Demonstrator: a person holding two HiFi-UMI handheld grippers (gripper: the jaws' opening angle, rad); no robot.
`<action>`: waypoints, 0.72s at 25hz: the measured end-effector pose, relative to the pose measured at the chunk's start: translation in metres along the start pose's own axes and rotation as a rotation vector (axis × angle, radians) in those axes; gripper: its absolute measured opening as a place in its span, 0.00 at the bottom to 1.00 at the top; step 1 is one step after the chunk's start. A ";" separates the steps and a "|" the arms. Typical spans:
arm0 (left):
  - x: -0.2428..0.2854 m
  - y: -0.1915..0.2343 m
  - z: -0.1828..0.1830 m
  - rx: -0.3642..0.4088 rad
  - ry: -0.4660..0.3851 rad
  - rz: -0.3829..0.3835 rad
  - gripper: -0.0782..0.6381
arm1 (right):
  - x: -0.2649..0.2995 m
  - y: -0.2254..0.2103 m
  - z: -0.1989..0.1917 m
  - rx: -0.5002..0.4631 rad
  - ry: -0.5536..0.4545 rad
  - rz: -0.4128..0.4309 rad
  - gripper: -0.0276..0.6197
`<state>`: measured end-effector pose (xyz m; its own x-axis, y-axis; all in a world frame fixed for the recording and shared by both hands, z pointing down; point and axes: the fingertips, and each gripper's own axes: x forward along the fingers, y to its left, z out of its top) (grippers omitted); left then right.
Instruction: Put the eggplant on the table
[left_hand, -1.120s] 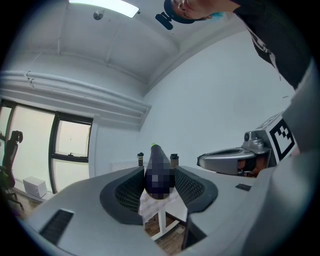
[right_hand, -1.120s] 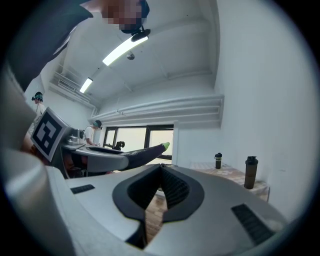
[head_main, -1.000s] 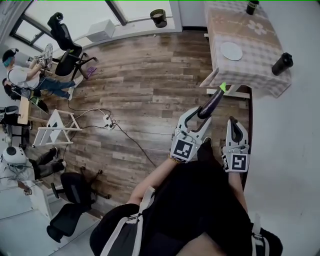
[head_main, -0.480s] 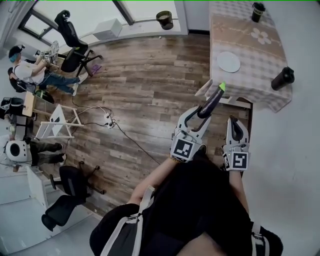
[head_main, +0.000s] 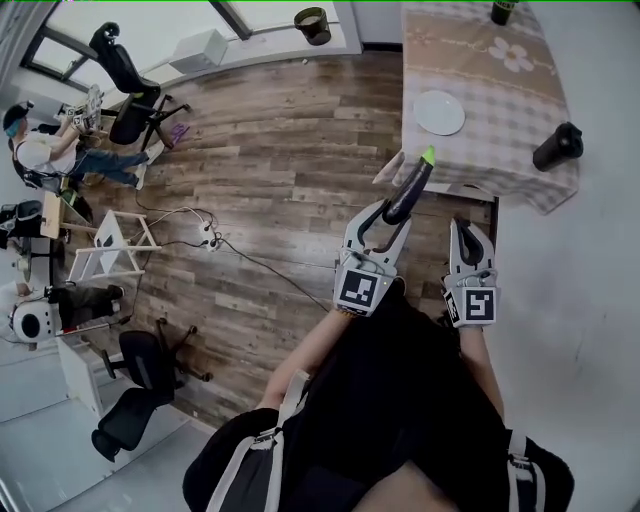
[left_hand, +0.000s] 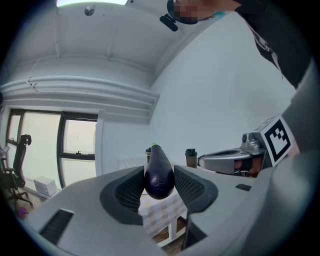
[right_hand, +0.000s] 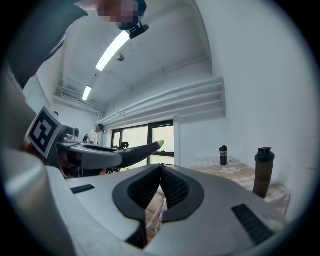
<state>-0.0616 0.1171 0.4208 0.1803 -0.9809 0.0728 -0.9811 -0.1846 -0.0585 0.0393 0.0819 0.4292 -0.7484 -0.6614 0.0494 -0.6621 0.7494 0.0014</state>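
The eggplant (left_hand: 159, 172) has smooth, glossy dark skin. The left gripper (left_hand: 159, 186) has a matt grey plastic shell and black pads (left_hand: 131, 189) with a fine cross-hatched grain; the right gripper (right_hand: 161, 189) looks alike. The floor (head_main: 280, 150), mid-frame, is matt wood plank. At upper right, checked cloth covers the table (head_main: 500, 100), with a smooth white plate (head_main: 439, 112) and a matt dark bottle (head_main: 557, 146).
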 end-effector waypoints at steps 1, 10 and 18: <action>0.005 0.002 -0.002 -0.003 0.005 -0.001 0.39 | 0.004 -0.004 -0.002 -0.001 0.006 -0.001 0.05; 0.079 0.029 -0.015 -0.041 0.006 -0.036 0.39 | 0.058 -0.049 -0.010 -0.008 0.042 -0.044 0.05; 0.152 0.086 -0.005 -0.066 -0.016 -0.068 0.39 | 0.147 -0.077 0.010 -0.042 0.067 -0.048 0.05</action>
<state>-0.1186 -0.0478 0.4321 0.2472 -0.9672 0.0587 -0.9690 -0.2469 0.0122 -0.0202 -0.0731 0.4263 -0.7109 -0.6939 0.1148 -0.6938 0.7186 0.0472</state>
